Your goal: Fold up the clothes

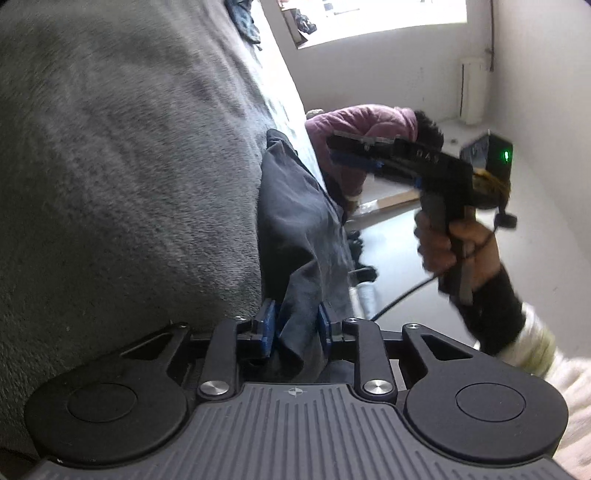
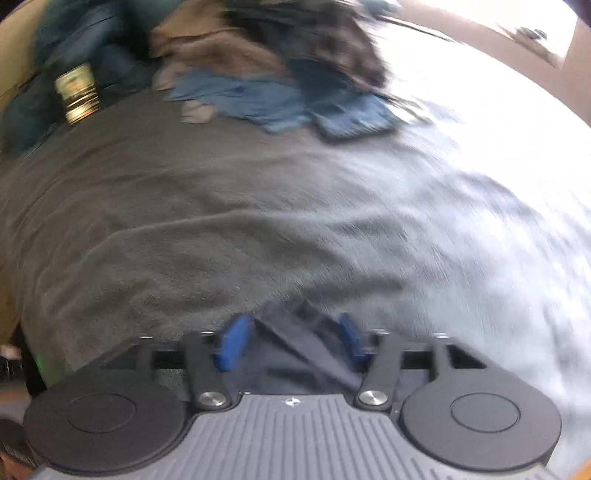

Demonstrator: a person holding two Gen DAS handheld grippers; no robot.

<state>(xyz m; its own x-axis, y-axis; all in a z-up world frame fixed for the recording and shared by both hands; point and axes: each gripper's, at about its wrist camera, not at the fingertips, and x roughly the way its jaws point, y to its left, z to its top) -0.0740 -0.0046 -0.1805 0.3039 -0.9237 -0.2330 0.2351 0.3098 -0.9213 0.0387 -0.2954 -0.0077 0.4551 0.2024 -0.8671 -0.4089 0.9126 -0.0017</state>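
A dark navy garment lies bunched on the grey blanket and runs back between the blue pads of my left gripper. Its jaws stand narrowly apart and the cloth sits loosely in the gap. Beyond the garment, a hand holds my right gripper in the air, seen side-on. In the blurred right wrist view, my right gripper is wide open above a fold of the same navy garment, and its pads do not touch the cloth.
The grey blanket covers the bed. At its far end is a pile of blue and brown clothes and a gold-labelled can. A person in a pink jacket bends beside the bed near a bright window.
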